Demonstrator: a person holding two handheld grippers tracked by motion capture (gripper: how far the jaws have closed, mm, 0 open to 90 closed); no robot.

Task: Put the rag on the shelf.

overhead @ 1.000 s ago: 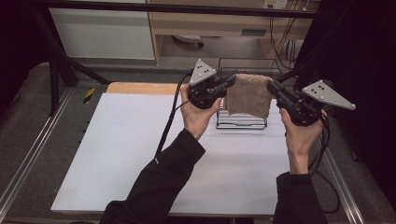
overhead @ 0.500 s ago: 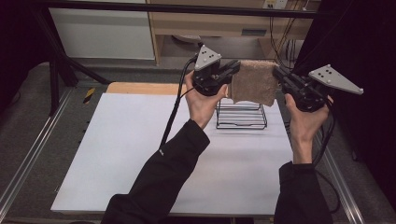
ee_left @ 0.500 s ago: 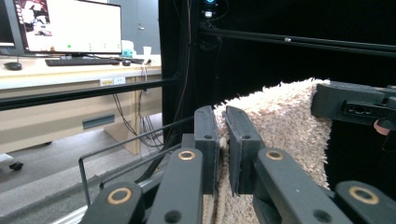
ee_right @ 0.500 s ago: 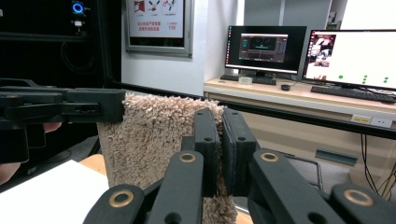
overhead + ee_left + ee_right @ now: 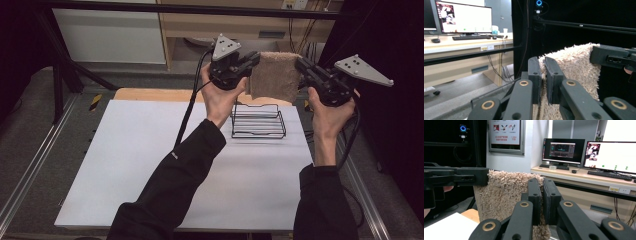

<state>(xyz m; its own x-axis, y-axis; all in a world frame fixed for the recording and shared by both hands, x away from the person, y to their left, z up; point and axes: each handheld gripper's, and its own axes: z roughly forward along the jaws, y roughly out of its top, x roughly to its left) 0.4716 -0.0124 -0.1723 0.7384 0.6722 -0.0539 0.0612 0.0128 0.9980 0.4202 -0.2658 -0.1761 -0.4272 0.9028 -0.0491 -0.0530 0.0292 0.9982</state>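
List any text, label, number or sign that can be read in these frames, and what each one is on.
Wall poster: red heading, pictograms and a few characters, too blurred to read.
Two monitors in the right gripper view: screen content too small to read.
Monitor in the left gripper view: unreadable.
Towel, left gripper, right gripper, wire rack: no legible text.

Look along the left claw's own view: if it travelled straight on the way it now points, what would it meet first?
Most likely the right claw, which grips the far edge of the same beige towel that the left claw is shut on. Depth is uncertain; slightly off that line lies only dark backdrop.
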